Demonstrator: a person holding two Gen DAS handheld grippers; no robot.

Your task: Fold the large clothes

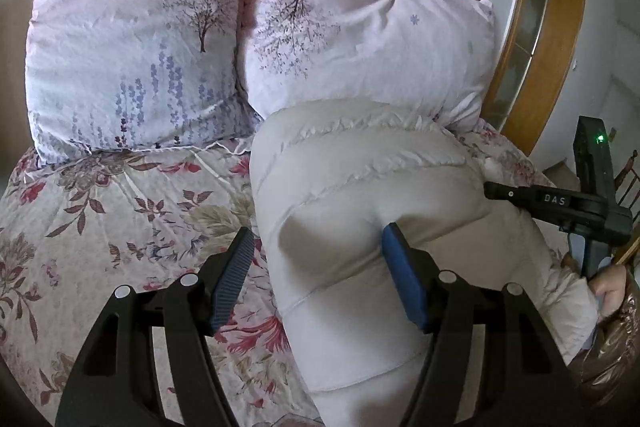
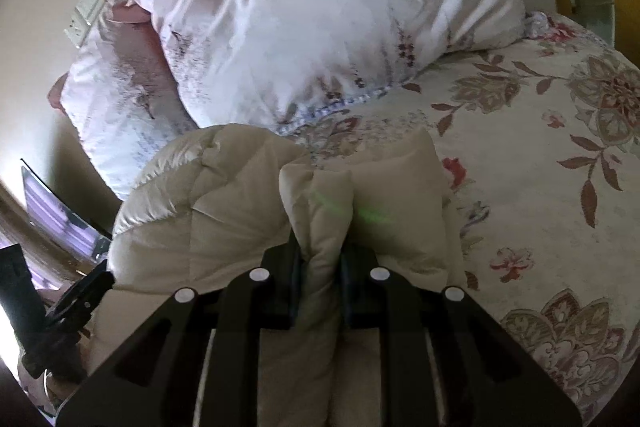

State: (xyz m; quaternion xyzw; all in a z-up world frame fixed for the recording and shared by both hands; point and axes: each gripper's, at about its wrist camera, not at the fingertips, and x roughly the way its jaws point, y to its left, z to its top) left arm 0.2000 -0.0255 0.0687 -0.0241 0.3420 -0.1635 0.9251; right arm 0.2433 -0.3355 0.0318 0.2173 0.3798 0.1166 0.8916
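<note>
On the bed [image 1: 100,227], our cream puffer jacket [image 1: 352,195] lies lengthwise toward the pillows [image 1: 132,47]. Our right tongs [image 2: 320,267] pinch a puffy fold at its near edge; our left tongs [image 1: 316,267] stand wide, one pad touching the jacket's middle.

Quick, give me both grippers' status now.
Left gripper: open, holding nothing, one finger against the cream jacket.
Right gripper: closed on a fold of the jacket.
</note>
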